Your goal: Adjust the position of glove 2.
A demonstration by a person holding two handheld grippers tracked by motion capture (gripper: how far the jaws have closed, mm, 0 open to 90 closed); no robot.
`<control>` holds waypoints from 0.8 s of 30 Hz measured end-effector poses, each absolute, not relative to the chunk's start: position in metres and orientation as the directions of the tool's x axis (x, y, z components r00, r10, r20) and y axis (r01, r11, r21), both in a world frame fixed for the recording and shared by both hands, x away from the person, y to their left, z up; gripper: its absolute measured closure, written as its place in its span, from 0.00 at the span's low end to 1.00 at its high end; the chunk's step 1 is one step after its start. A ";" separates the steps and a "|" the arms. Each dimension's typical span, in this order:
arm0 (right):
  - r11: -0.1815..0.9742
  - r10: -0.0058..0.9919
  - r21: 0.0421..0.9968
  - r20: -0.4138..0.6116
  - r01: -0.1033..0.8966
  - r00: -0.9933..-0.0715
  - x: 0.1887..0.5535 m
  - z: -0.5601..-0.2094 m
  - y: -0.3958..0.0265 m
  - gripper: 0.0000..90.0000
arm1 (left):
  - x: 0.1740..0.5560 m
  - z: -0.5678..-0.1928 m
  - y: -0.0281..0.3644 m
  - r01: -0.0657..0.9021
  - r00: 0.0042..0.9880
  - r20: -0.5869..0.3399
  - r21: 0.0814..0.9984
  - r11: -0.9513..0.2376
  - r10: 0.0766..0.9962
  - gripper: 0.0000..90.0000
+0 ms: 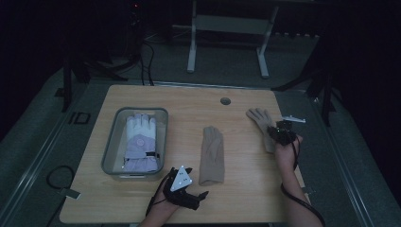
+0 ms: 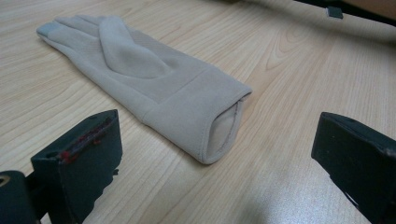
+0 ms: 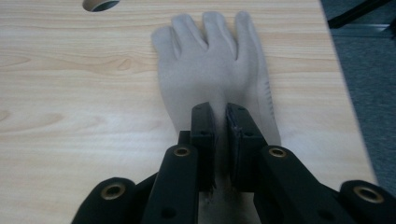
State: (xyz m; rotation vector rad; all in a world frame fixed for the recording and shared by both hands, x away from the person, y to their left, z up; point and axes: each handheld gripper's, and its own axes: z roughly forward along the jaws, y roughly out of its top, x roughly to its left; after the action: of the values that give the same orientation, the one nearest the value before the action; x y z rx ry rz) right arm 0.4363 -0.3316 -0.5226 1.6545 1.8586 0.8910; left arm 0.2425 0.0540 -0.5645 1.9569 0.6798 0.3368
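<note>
Your left gripper [image 1: 197, 196] sits nearest you at the table's near edge, its jaws spread wide and holding nothing; in the left gripper view they frame the open cuff of the middle beige glove [image 2: 154, 84], which lies flat just beyond them. Your right gripper [image 3: 220, 122] is clenched on the cuff end of the second beige glove [image 3: 212, 70], which lies palm-down near the right edge with its fingers pointing away from you. That makes two beige gloves, well apart from each other. Counting the white and lilac glove [image 1: 140, 142] lying in the one grey bin [image 1: 109, 146] at the left, you have three gloves in all. They rest on a light wooden table [image 1: 236, 198] with a single round hole [image 1: 225, 101] near its far edge. Around it the floor is grey, the room is dark, and a white frame [image 1: 229, 28] stands beyond the table.
</note>
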 end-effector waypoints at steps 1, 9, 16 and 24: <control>0.041 0.990 0.751 0.059 0.659 -0.128 0.430 -0.519 -0.331 0.91 | 0.242 -0.565 0.054 0.315 0.804 -0.056 0.884 -0.345 0.593 0.02; -0.021 0.995 0.768 0.077 0.640 -0.060 0.380 -0.503 -0.325 0.91 | 0.242 -0.563 0.055 0.306 0.811 -0.049 0.885 -0.350 0.584 0.02; -0.096 0.991 0.753 0.132 0.651 -0.007 0.337 -0.514 -0.320 0.91 | 0.242 -0.562 0.055 0.301 0.810 -0.045 0.888 -0.349 0.584 0.02; -0.104 0.992 0.725 0.127 0.680 0.016 0.315 -0.532 -0.305 0.89 | 0.242 -0.563 0.053 0.296 0.813 -0.037 0.886 -0.358 0.582 0.02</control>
State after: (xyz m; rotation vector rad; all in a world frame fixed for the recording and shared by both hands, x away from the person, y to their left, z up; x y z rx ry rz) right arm 0.3150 -0.3049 -0.5318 1.8316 1.7047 0.8767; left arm 0.2417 0.0532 -0.5628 1.9638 0.6547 0.3468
